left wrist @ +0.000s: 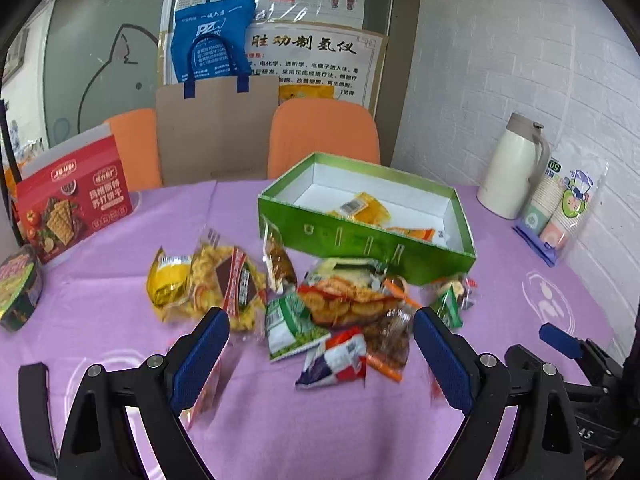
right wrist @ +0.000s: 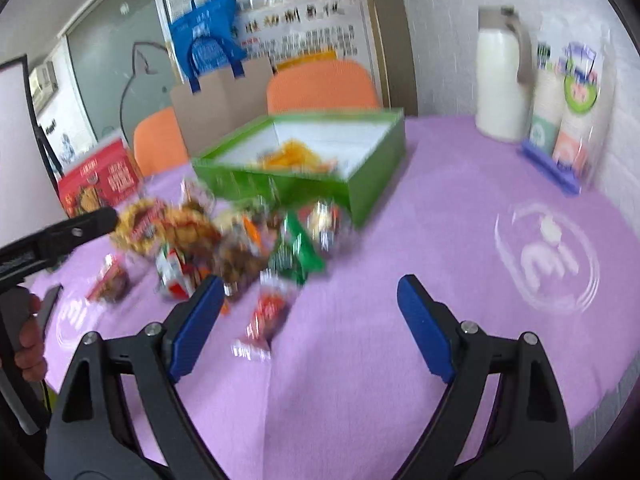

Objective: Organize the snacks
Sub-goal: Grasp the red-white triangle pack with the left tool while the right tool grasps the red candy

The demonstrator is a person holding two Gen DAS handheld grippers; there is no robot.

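The left claw (left wrist: 322, 354) hangs low over the purple worktop (left wrist: 320, 432) with its blue pads spread wide and nothing between them; the heap of snack packets (left wrist: 304, 300) lies just ahead of its tips. Beyond that heap stands the green box (left wrist: 372, 240), with a few yellow and orange packets inside. The right claw (right wrist: 310, 326) is also wide and empty, with the blurred heap ahead to its left and the box farther off.
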